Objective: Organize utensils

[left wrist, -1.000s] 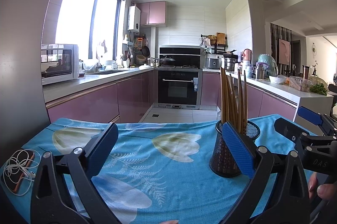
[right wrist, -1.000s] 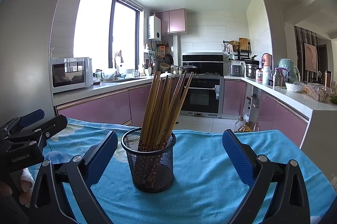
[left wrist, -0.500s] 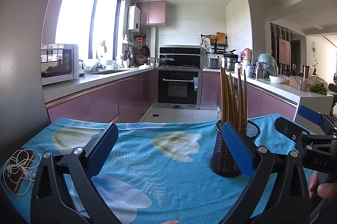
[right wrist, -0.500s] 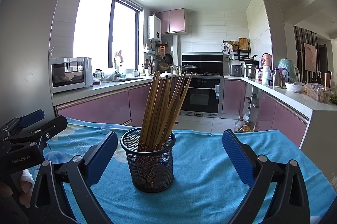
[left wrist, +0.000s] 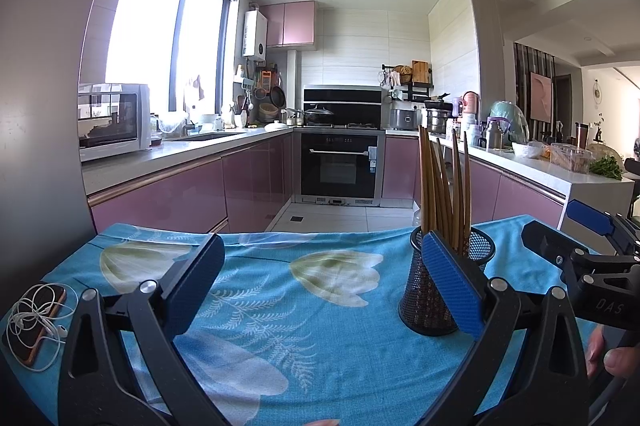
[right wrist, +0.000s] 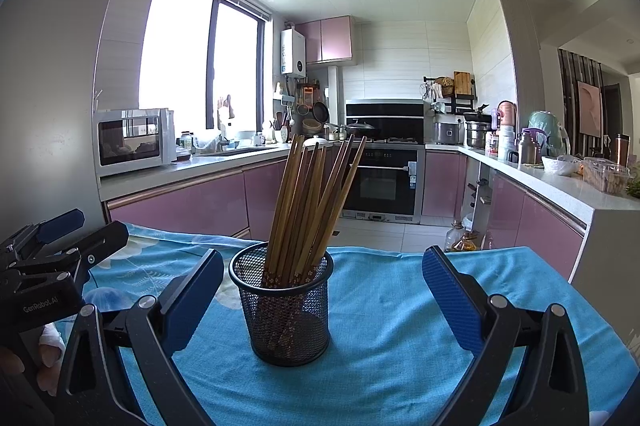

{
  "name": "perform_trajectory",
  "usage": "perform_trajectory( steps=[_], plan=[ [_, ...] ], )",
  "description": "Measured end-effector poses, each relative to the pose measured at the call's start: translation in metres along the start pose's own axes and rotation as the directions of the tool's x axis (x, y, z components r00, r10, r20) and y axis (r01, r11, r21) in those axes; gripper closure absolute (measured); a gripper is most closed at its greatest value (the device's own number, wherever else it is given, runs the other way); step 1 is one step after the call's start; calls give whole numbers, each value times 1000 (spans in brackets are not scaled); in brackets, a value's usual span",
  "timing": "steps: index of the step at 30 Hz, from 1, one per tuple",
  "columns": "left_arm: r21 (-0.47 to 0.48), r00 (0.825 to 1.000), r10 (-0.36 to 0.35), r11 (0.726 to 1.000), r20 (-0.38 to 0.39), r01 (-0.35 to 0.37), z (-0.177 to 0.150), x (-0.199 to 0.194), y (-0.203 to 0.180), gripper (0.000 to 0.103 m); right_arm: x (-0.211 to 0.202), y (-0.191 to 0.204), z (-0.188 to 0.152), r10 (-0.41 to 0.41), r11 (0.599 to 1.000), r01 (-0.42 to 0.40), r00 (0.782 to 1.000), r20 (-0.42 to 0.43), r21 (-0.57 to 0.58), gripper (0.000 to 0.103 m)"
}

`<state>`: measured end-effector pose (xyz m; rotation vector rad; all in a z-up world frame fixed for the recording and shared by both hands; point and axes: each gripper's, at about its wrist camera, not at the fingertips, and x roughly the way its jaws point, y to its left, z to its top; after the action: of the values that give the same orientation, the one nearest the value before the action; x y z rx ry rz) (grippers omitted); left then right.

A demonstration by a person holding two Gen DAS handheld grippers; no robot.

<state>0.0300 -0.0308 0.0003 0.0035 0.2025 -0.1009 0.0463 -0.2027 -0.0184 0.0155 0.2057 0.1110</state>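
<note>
Standing upright: wooden chopsticks [right wrist: 310,210] in round black mesh cup [right wrist: 286,310] | both hand-held grippers spread, empty

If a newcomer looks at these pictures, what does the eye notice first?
First, the bundle of wooden chopsticks standing in a black mesh holder in the middle of the blue flowered tablecloth. Next, the open blue-padded right tongs framing it, then the pink kitchen cabinets behind.

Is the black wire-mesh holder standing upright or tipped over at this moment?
Upright. The black wire-mesh holder sits flat on the blue floral tablecloth, rim up, with the brown wooden chopsticks standing inside.
</note>
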Motion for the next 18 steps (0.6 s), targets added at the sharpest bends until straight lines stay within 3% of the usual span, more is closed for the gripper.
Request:
perform_trajectory(
  steps=[18],
  plan=[
    [3,1000,0,1000,1,0,-2,1,0,6,1,1,0,1,1000,-1,1000,2,0,7]
  ],
)
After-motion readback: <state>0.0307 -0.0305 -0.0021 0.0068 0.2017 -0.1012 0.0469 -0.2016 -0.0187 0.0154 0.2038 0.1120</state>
